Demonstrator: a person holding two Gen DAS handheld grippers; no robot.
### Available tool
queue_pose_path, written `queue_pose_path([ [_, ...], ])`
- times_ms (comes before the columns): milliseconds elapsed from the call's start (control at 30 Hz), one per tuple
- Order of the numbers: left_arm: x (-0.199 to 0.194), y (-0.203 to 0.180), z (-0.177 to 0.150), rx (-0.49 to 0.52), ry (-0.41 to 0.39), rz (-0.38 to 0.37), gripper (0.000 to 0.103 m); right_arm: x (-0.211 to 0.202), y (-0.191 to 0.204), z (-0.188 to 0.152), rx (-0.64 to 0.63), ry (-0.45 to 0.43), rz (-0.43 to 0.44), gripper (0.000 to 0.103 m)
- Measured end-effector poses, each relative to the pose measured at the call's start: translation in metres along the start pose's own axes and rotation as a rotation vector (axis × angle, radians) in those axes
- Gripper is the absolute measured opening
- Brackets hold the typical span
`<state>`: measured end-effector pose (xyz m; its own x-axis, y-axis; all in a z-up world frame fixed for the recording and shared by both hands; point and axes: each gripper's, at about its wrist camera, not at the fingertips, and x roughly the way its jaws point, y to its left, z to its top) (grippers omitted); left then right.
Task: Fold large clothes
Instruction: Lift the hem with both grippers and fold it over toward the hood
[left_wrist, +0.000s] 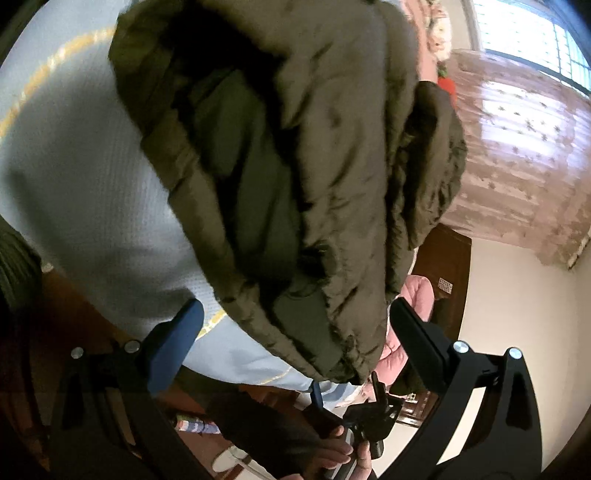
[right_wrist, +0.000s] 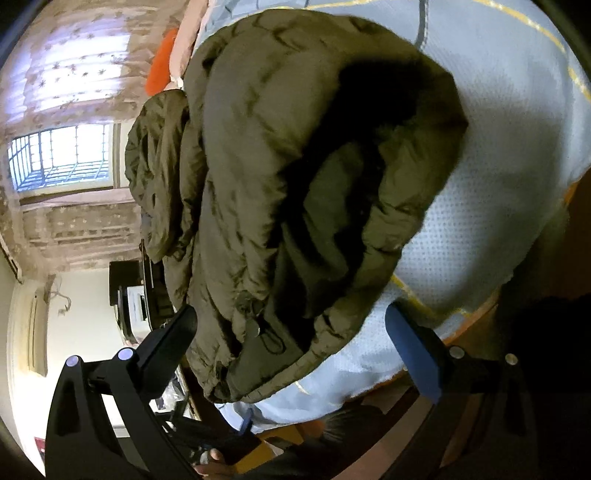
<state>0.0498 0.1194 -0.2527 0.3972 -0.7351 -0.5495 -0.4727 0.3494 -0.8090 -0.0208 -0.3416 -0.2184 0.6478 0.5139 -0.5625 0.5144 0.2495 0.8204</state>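
Observation:
An olive green padded jacket lies bunched in a heap on a pale blue bed sheet. My left gripper is open, its jaws wide apart on either side of the jacket's near hem, not closed on it. In the right wrist view the same jacket fills the middle, with a drawcord at its near edge. My right gripper is open too, its jaws spread beside the jacket's near edge. The other hand-held gripper shows low in the left view.
The sheet has yellow lines and covers a bed with a wooden edge. A pink garment lies past the jacket. A curtained window and a dark cabinet stand beyond. An orange pillow lies at the bed's far end.

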Motion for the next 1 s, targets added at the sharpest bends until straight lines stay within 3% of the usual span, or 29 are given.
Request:
queue_pose_path([
  [400,0.020,-0.003,0.016,0.026,-0.062,-0.083,0.101,0.016,0.008,0.011,0.018,-0.036,0.106,0.101],
  [600,0.026,-0.009,0.021,0.040,-0.073,-0.126,0.101,0.019,0.014,0.014,-0.015,-0.046,0.098,0.080],
  [700,0.029,-0.005,0.019,0.044,-0.076,-0.105,0.100,0.025,0.012,0.015,-0.031,-0.052,0.054,0.058],
  [767,0.028,-0.005,0.019,0.044,-0.091,-0.081,0.087,0.026,0.012,0.015,-0.048,-0.064,0.031,0.032],
  [800,0.028,-0.006,0.019,0.055,-0.099,-0.056,0.079,0.026,0.014,0.015,-0.059,-0.067,0.023,0.028],
  [867,0.029,-0.005,0.021,0.070,-0.102,-0.008,0.030,0.026,0.018,0.013,-0.083,-0.076,0.016,0.020],
  [1000,0.032,-0.007,0.026,0.093,-0.083,-0.045,0.020,0.023,0.026,0.012,-0.116,-0.092,0.031,0.015],
])
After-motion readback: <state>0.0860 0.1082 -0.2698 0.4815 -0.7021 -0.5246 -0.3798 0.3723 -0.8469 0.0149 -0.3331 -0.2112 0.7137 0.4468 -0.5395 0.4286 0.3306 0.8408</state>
